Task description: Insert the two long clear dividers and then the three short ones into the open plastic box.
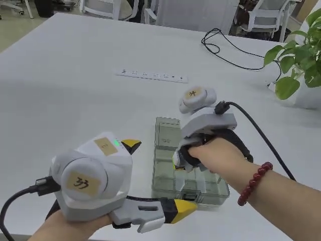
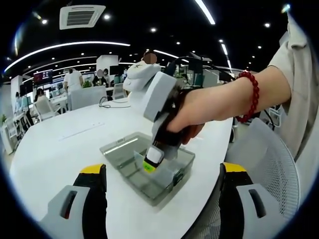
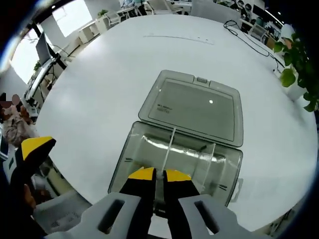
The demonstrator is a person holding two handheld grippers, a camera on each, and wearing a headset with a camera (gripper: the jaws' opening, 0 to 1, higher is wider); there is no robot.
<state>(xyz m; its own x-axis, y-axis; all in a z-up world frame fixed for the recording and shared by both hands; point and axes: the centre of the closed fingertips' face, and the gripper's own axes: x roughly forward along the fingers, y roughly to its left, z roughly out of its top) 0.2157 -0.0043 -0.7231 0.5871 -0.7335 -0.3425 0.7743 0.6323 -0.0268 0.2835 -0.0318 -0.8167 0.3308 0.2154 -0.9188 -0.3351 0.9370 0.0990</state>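
Note:
The open clear plastic box (image 1: 165,188) lies near the table's front edge with its lid (image 3: 194,104) folded flat behind it. My right gripper (image 3: 158,174) points down into the box tray (image 3: 134,149), its yellow-tipped jaws shut on a thin clear divider (image 3: 168,144) standing upright across the tray. A second clear divider (image 3: 208,162) stands to its right. In the head view the right gripper (image 1: 178,164) is over the box's middle. My left gripper (image 1: 159,175) hovers open left of the box, holding nothing. In the left gripper view, its jaws (image 2: 162,169) frame the box (image 2: 124,154) and the right gripper (image 2: 152,162).
A white power strip (image 1: 153,75) lies on the white table (image 1: 75,100) further back. A black cable (image 1: 235,55) loops at the far right beside a green plant (image 1: 301,55). Office chairs (image 1: 261,17) stand beyond the far edge.

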